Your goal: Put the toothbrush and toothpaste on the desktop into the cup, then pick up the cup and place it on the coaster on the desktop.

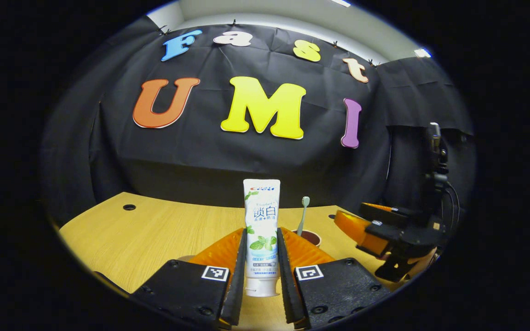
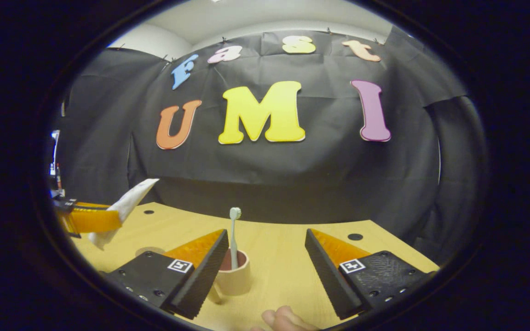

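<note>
Your left tongs (image 1: 262, 259) pinch the toothpaste (image 1: 261, 230) upright, above the table (image 1: 154, 230) and left of the cup (image 2: 233, 276). The toothbrush (image 2: 233, 236) stands in the cup. Your right tongs (image 2: 267, 271) are spread, hovering just behind the cup.

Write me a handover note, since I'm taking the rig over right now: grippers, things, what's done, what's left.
Left hand-held gripper: shut on the toothpaste, held upright above the desktop.
Right hand-held gripper: open, holding nothing, near the cup.
Toothbrush: standing in the cup, head up.
Coaster: bare, to the cup's left in the right gripper view.
Done: toothbrush in.
Left: toothpaste into cup, then cup onto coaster.
</note>
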A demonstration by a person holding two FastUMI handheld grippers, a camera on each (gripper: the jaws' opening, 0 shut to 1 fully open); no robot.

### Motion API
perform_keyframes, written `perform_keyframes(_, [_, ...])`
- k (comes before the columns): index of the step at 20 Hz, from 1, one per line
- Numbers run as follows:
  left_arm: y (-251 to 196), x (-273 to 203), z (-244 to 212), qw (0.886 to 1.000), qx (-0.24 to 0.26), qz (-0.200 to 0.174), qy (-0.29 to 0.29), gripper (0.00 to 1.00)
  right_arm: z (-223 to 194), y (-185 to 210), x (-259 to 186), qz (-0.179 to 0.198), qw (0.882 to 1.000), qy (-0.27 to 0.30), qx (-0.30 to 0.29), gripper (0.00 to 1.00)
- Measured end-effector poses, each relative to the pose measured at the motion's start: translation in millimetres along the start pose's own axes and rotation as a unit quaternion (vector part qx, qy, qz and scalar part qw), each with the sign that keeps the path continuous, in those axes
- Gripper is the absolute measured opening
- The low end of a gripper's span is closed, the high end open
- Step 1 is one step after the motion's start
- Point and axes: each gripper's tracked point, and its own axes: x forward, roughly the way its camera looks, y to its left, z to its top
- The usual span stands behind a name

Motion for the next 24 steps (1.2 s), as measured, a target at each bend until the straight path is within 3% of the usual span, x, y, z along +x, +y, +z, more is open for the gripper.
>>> perform_keyframes(7, [-48.8, 73.5, 19.6, 0.998, -0.005, -0.051, -0.024, 0.38, -12.5, -52.8, -40.3, -0.067, 0.997, -0.025, 0.012, 0.99])
perform_keyframes(12, [-64.7, 96.7, 2.9, 0.998, -0.016, -0.062, -0.007, 0.39, -20.6, -59.9, -40.0, -0.048, 0.994, -0.007, 0.099, 0.99])
perform_keyframes(13, [-64.8, 98.4, 2.6, 0.998, -0.02, -0.062, -0.008, 0.39, -19.4, -62.8, -39.0, -0.046, 0.992, -0.009, 0.114, 0.94])
perform_keyframes(15, [-67.4, 101.8, -0.2, 0.998, -0.021, -0.064, -0.005, 0.4, -19.7, -69.7, -39.4, -0.047, 0.989, -0.011, 0.137, 0.97])
perform_keyframes(22, [-64.1, 105.6, -6.3, 0.998, -0.017, -0.059, 0.002, 0.42, -21.7, -73.2, -38.3, -0.048, 0.987, -0.007, 0.154, 0.97])
perform_keyframes(23, [-64.5, 105.4, -8.6, 0.998, -0.018, -0.057, 0.007, 0.48, -22.9, -72.6, -39.1, -0.047, 0.987, -0.006, 0.153, 1.0])
perform_keyframes(24, [-64.5, 104.8, -8.8, 0.998, -0.018, -0.057, 0.008, 0.43, -22.0, -72.8, -39.2, -0.046, 0.987, -0.006, 0.152, 0.97])
